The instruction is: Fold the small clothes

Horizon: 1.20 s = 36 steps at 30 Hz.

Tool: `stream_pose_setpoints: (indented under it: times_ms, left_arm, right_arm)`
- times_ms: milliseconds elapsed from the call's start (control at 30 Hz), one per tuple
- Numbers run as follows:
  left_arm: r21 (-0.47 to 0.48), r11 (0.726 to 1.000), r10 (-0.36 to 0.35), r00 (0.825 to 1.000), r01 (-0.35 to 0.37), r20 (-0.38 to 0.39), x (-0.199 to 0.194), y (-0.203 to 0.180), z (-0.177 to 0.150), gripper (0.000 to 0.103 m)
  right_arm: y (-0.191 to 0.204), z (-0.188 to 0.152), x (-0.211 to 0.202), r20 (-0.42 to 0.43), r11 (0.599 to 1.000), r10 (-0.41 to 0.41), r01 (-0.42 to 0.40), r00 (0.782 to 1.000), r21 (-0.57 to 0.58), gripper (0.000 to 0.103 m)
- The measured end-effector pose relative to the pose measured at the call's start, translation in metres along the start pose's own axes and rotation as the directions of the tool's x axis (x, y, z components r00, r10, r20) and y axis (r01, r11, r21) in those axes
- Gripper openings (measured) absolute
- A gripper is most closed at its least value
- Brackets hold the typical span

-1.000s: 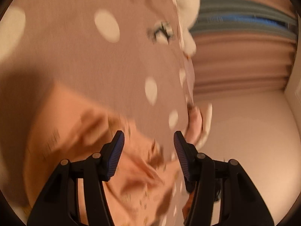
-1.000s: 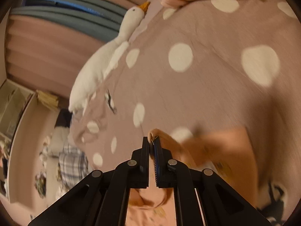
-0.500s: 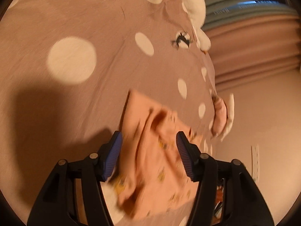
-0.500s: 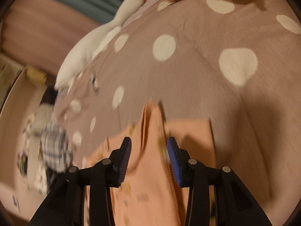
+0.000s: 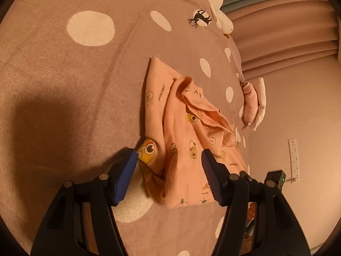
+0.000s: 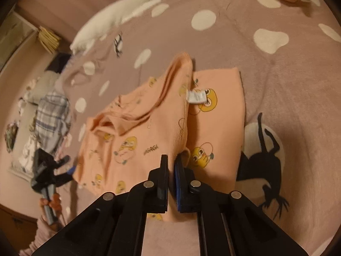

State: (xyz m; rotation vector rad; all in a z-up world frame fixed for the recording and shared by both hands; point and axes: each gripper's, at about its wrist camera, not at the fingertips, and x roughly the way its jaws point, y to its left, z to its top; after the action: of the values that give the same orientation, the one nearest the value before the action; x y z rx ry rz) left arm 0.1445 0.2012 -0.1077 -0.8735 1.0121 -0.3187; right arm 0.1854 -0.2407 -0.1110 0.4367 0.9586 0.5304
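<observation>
A small peach garment (image 5: pixel 181 132) printed with yellow cartoon ducks lies partly folded on the mauve polka-dot bedspread (image 5: pixel 74 74). My left gripper (image 5: pixel 168 166) is open and empty, its blue pads just above the garment's near edge. In the right wrist view the garment (image 6: pixel 149 136) shows a raised fold ridge and a white label (image 6: pixel 196 96). My right gripper (image 6: pixel 171 162) is nearly closed at the ridge's near end; whether it pinches cloth is unclear. The left gripper (image 6: pixel 61 170) also shows there at the garment's left edge.
A white goose plush (image 6: pixel 119 19) lies at the bed's far edge. Folded pink and white clothes (image 5: pixel 253 104) sit by the bed's side. A plaid cloth (image 6: pixel 51 117) lies off the bed. A wall socket strip (image 5: pixel 294 157) is at right.
The right gripper let go of the garment, opened, and has now nearly closed at the fold ridge. The garment dropped flat onto the bed. The left gripper stayed open and drew back.
</observation>
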Motion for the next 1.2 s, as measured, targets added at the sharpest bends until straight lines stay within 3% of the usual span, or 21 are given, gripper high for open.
stream_pose_setpoints:
  times_ms: [133, 233, 333, 367, 433, 467, 500, 533, 600, 633, 700, 867, 933, 1000, 1100, 1200]
  left_arm:
    - [0.043, 0.999, -0.003, 1.0, 0.003, 0.007, -0.006, -0.007, -0.004, 0.063]
    - [0.096, 0.995, 0.015, 1.0, -0.013, -0.02, 0.004, -0.016, -0.007, 0.063]
    - [0.129, 0.991, 0.024, 0.999, -0.02, -0.033, 0.011, -0.021, -0.011, 0.063]
    - [0.148, 0.989, 0.027, 0.999, -0.021, -0.041, 0.014, -0.023, -0.013, 0.063]
    - [0.168, 0.985, 0.047, 0.998, -0.038, -0.048, 0.018, -0.024, -0.014, 0.063]
    - [0.177, 0.983, 0.05, 0.997, -0.041, -0.052, 0.02, -0.024, -0.015, 0.063]
    - [0.182, 0.983, 0.047, 0.997, -0.036, -0.054, 0.02, -0.022, -0.015, 0.061]
    - [0.188, 0.982, 0.042, 0.997, -0.031, -0.058, 0.02, -0.021, -0.015, 0.061]
    - [0.2, 0.979, 0.041, 0.997, -0.027, -0.065, 0.022, -0.021, -0.017, 0.061]
    - [0.21, 0.977, 0.053, 0.996, -0.037, -0.073, 0.023, -0.021, -0.019, 0.06]
    - [0.23, 0.972, 0.079, 0.993, -0.058, -0.083, 0.027, -0.02, -0.021, 0.052]
    - [0.289, 0.954, 0.109, 0.989, -0.077, -0.095, 0.03, -0.019, -0.027, 0.036]
    - [0.291, 0.952, 0.13, 0.987, -0.097, -0.095, 0.031, -0.015, -0.027, 0.02]
    - [0.263, 0.961, 0.117, 0.988, -0.088, -0.096, 0.03, -0.008, -0.025, 0.013]
    - [0.229, 0.971, 0.087, 0.991, -0.061, -0.105, 0.028, -0.002, -0.023, 0.01]
    - [0.258, 0.965, 0.086, 0.99, -0.054, -0.116, 0.027, -0.005, -0.027, 0.01]
  right_arm:
    - [-0.002, -0.017, -0.022, 0.032, 1.0, -0.011, 0.011, 0.999, -0.006, 0.006]
    - [-0.007, -0.023, -0.008, -0.021, 0.986, -0.165, 0.164, 0.986, -0.039, 0.006]
    - [-0.016, -0.018, 0.001, -0.037, 0.965, -0.263, 0.263, 0.964, -0.014, 0.006]
    - [-0.01, -0.015, -0.001, -0.018, 0.954, -0.299, 0.299, 0.954, -0.023, 0.007]
    - [0.019, -0.011, -0.008, 0.085, 0.898, -0.418, 0.425, 0.905, -0.113, 0.01]
    - [0.032, -0.01, -0.01, 0.13, 0.88, -0.432, 0.449, 0.892, -0.157, 0.01]
    - [0.05, -0.007, -0.012, 0.169, 0.873, -0.41, 0.44, 0.896, -0.211, 0.01]
    - [0.066, -0.004, -0.011, 0.181, 0.881, -0.357, 0.395, 0.916, -0.259, 0.011]
    - [0.102, 0.003, 0.002, 0.153, 0.89, -0.225, 0.267, 0.962, -0.369, 0.023]
    - [0.122, 0.007, 0.015, 0.13, 0.88, -0.17, 0.21, 0.977, -0.425, 0.034]
    - [0.159, 0.013, 0.046, 0.091, 0.84, -0.13, 0.159, 0.987, -0.519, 0.038]
    - [0.226, 0.027, 0.125, 0.014, 0.749, -0.123, 0.102, 0.992, -0.654, 0.038]
    - [0.245, 0.023, 0.151, -0.014, 0.717, -0.142, 0.093, 0.99, -0.691, 0.038]
    - [0.257, 0.021, 0.174, -0.035, 0.677, -0.173, 0.093, 0.984, -0.73, 0.038]
    - [0.267, 0.011, 0.197, -0.069, 0.628, -0.217, 0.085, 0.974, -0.773, 0.038]
    - [0.262, 0.005, 0.206, -0.057, 0.582, -0.261, 0.11, 0.964, -0.805, 0.038]
